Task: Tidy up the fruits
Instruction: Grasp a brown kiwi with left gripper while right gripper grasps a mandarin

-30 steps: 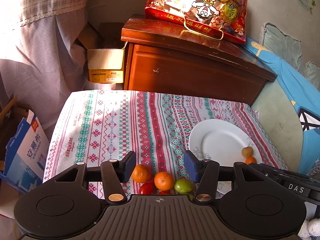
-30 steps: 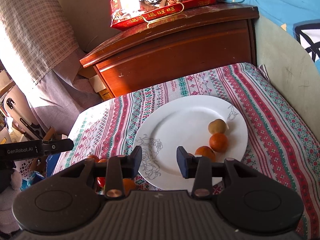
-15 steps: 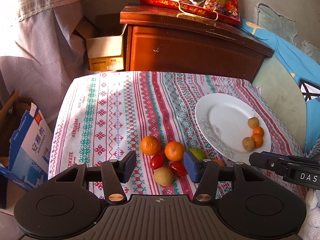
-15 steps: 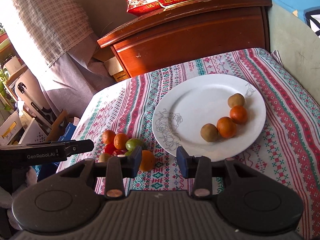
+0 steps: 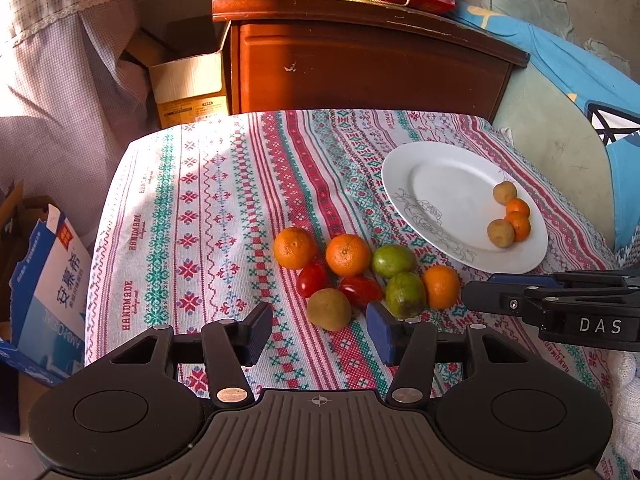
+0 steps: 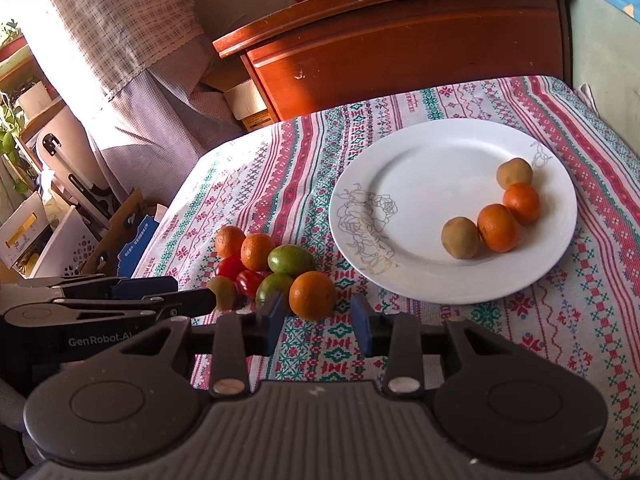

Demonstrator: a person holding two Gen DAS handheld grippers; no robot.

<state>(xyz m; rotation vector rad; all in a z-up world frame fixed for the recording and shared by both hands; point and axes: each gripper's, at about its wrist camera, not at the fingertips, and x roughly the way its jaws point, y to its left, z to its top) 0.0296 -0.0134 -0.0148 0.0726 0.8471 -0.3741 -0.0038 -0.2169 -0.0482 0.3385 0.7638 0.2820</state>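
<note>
Right hand-held gripper (image 6: pixel 318 326) spread wide and holding nothing, hovering low with a loose orange (image 6: pixel 312 295) just ahead of the gap between its fingers. Left hand-held gripper (image 5: pixel 319 335) likewise spread and unloaded, a brown kiwi (image 5: pixel 329 309) just beyond its fingertips. Between and beyond both: a tight cluster on the patterned cloth of the desk (image 5: pixel 188 216), made of two more oranges (image 5: pixel 348 255), two green fruits (image 5: pixel 393 261) and two red tomatoes (image 5: pixel 311 279), several touching. White plate (image 6: pixel 424 152) to the right, already carrying two oranges and two kiwis.

Judged step: reaching for the next fruit, with sorting partly done. Next move likely calls for centring the nearest orange between the right fingers, then pinching. Neighbouring green fruit sits close against it and could be nudged. Wooden cabinet (image 5: pixel 368 68) behind the desk, well apart.
</note>
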